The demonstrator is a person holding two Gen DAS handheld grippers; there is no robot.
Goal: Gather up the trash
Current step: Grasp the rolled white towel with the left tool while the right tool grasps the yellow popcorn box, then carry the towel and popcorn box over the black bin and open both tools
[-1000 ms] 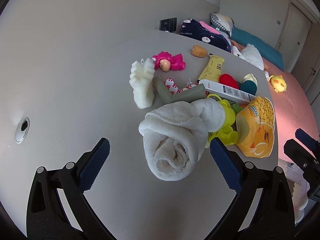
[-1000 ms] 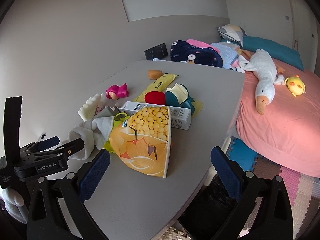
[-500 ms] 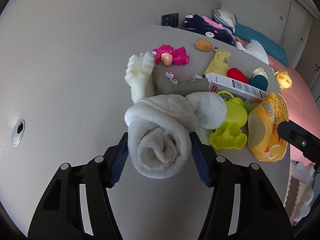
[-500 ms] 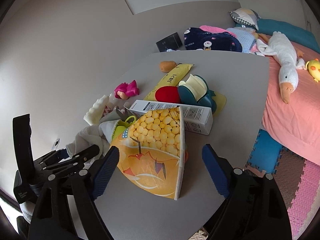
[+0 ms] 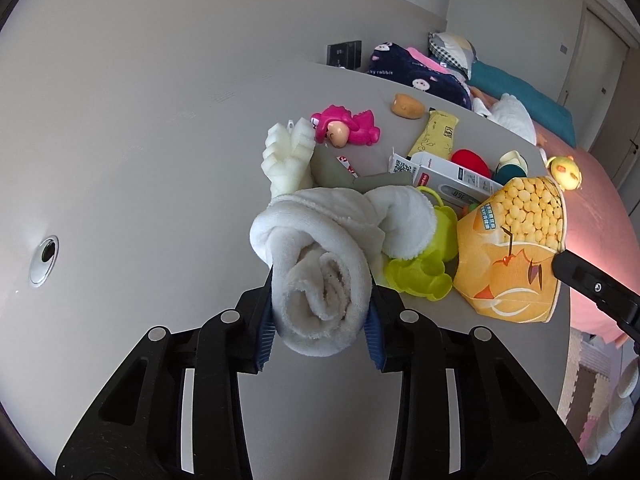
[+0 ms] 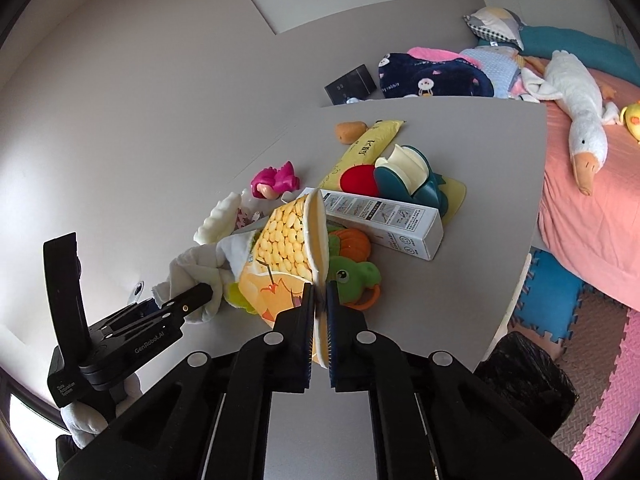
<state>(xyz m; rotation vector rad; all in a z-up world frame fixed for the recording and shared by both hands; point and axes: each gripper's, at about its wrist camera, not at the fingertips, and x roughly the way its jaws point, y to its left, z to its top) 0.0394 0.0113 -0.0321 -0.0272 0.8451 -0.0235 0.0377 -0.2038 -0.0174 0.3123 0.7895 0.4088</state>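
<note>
- Since a second ago both claws have gone from wide open to clamped; the left claw now squeezes the rolled white towel, lifted off the grey bench
- The right claw pinches the edge of the corn snack bag, nearly closed; the bag stands on edge beside the green frog toy
- A white carton lies just behind; a black bin sits on the floor below the bench edge
</note>
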